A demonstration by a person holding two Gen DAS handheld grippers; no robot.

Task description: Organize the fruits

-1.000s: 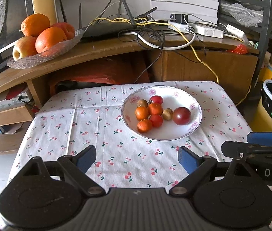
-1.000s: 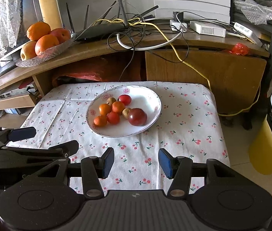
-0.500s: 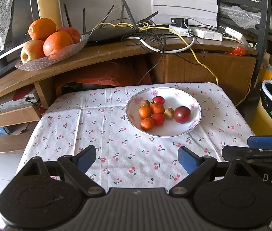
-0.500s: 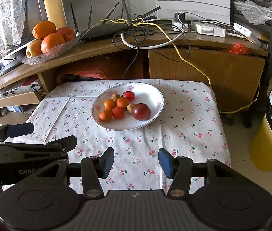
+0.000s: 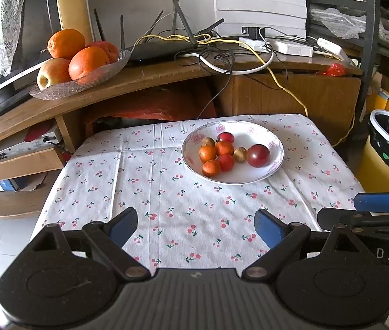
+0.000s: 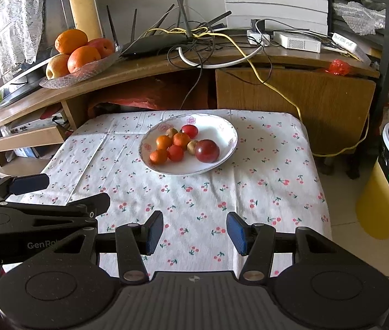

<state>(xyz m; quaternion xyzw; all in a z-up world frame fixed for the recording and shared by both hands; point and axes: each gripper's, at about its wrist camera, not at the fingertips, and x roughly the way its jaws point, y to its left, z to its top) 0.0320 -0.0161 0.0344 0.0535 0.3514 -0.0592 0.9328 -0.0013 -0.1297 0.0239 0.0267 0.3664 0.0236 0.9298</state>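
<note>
Tongs (image 5: 195, 224) farther from plate (image 5: 272, 162) now

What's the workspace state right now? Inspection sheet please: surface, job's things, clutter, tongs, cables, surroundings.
Surface: low table under a cherry-print cloth, creased.
Job's things: white plate on the cloth holding eight small fruits, the largest a dark red one; glass dish of oranges and apples on the wooden shelf behind.
Clutter: nothing seen on the cloth besides the plate.
Tongs: left tongs open, empty; right tongs open, empty; both short of the plate.
Cables: yellow cable and black ones tangled by the router, off the cloth.
Surroundings: yellow bin at right.
</note>
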